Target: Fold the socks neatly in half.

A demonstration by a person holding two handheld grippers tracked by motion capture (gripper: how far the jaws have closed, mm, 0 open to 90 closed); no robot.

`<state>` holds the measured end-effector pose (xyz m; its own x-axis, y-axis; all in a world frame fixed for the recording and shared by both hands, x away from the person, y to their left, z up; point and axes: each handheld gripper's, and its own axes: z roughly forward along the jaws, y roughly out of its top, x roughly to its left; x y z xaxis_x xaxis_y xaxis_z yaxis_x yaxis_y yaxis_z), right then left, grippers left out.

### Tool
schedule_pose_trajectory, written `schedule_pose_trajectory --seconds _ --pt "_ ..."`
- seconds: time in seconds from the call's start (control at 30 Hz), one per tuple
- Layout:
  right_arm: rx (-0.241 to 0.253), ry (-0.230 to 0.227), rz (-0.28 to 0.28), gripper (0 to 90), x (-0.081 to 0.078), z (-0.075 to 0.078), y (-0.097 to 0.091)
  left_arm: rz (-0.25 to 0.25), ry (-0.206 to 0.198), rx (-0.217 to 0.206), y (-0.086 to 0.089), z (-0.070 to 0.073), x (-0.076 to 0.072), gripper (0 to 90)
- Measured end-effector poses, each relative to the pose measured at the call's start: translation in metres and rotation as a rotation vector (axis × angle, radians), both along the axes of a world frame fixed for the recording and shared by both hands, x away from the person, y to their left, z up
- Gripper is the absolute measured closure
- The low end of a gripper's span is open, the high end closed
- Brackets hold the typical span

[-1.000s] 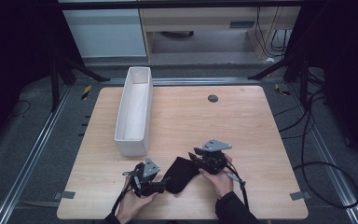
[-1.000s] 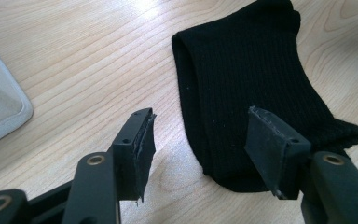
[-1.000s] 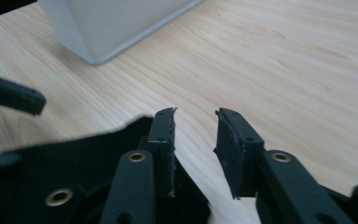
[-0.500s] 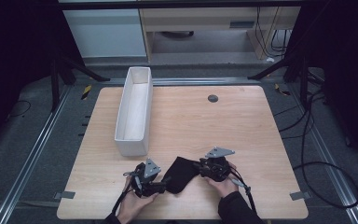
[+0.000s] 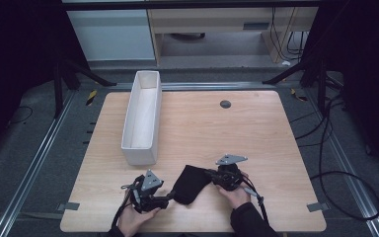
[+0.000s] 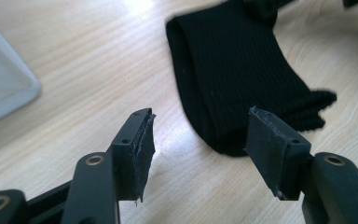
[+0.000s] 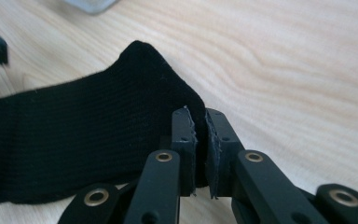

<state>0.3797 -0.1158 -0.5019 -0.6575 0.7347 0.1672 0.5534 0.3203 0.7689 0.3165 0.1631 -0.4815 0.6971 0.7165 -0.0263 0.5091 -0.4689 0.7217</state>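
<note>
Right tongs [image 7: 200, 151] clamped on black sock [image 7: 74, 149]

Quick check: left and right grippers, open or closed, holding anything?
Left gripper: open, fingers apart beside the black sock, holding nothing.
Right gripper: its fingers have just closed, pinching an edge of the black sock.

black ribbed sock [image 5: 190, 183], white bin [image 5: 142, 116]

Light wooden table [image 5: 256, 133] – square top with rounded corners. Resting on it: a long white bin [image 5: 143, 116] toward the left side, a black ribbed sock [image 5: 190, 183] flat near the front edge.
</note>
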Motion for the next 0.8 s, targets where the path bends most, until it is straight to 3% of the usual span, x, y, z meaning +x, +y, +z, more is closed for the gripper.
schedule_pose_trajectory --seconds 0.1,0.4,0.67,0.8 --pt "0.005 -0.041 0.006 83.4 -0.003 0.006 0.001 -0.005 0.005 0.031 -0.007 -0.005 0.003 40.3" --pt "0.064 -0.151 0.113 83.6 -0.016 0.028 0.008 0.012 0.001 0.039 -0.01 -0.008 0.011 39.8" --pt "0.078 -0.161 0.242 83.9 -0.03 0.034 0.028 0.036 -0.001 0.043 -0.012 -0.011 0.019 39.8" --pt "0.055 -0.127 0.317 84.0 -0.036 0.03 0.036 0.047 0.001 0.05 -0.012 -0.013 0.021 39.6"
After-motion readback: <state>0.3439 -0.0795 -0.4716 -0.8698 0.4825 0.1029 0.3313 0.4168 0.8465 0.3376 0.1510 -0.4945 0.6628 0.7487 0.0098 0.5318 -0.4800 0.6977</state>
